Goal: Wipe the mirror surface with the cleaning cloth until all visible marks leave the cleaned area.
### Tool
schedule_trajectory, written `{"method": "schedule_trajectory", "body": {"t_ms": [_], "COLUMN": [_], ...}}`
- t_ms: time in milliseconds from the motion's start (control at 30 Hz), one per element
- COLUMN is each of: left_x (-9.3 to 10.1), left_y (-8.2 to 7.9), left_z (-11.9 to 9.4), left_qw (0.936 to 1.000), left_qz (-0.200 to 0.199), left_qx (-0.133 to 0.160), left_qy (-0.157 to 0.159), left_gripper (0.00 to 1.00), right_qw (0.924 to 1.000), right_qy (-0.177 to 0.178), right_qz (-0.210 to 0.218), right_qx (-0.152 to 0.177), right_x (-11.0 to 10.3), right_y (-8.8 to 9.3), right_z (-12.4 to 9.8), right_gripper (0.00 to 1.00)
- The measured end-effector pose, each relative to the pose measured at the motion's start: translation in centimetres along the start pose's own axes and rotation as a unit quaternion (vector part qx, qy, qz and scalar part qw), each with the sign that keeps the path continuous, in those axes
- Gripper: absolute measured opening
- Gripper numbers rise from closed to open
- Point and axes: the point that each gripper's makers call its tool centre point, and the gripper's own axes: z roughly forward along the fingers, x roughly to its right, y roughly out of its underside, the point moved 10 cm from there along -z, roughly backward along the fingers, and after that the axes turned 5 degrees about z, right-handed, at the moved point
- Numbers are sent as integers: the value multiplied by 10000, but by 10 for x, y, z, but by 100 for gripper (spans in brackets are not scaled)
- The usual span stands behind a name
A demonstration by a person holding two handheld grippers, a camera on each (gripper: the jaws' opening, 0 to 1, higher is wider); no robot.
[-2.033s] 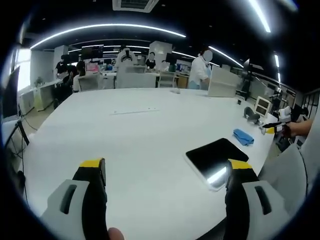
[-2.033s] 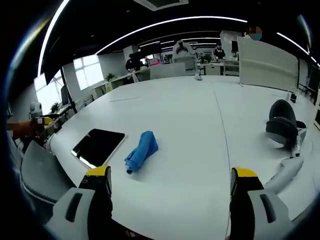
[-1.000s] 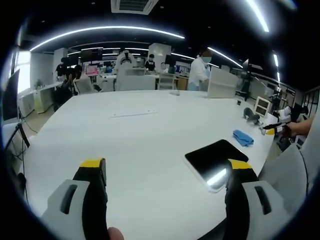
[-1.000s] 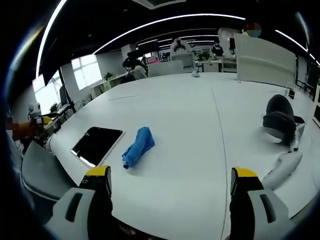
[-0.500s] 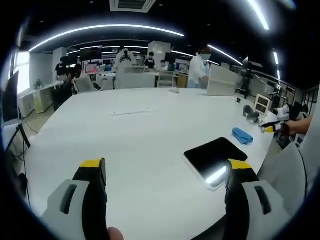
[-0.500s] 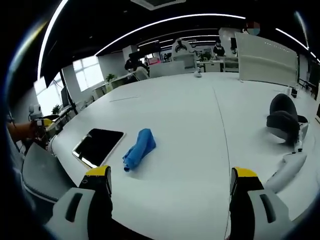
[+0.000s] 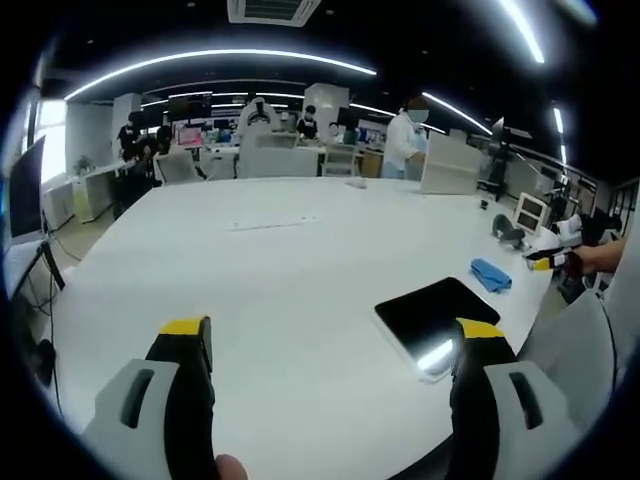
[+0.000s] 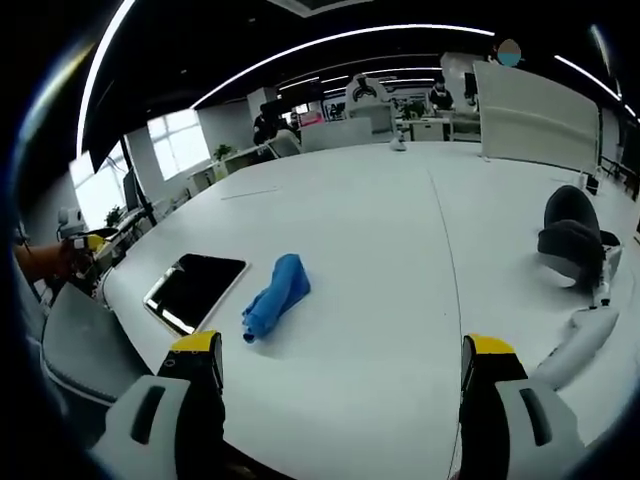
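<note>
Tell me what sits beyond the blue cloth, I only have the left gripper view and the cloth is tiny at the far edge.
Observer: In the right gripper view the cleaning cloth lies bunched in a long heap just beside the mirror, not on it.
Operator: Anything else on that side of the table?
Observer: Yes, a dark rounded object sits near the table edge, well apart from the cloth.
Operator: Is the right gripper holding anything?
Observer: No, the right gripper is open and empty, with its jaws wide apart and the cloth ahead of its left jaw.
</note>
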Motion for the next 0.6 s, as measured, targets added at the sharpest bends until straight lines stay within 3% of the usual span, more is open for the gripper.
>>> {"method": "schedule_trajectory", "body": {"t_ms": [600], "left_x": [-3], "left_y": [1], "left_z": [1], "left_qw": [10000], "left_qz": [-49], "left_qx": [19], "left_qy": [-7], "left_gripper": [99], "right_qw": [10000], "right_qy": [9], "right_qz": [52], "right_qx": [14], "right_x": [-4], "right_y": [0], "right_z": [4], "right_gripper": [98]}}
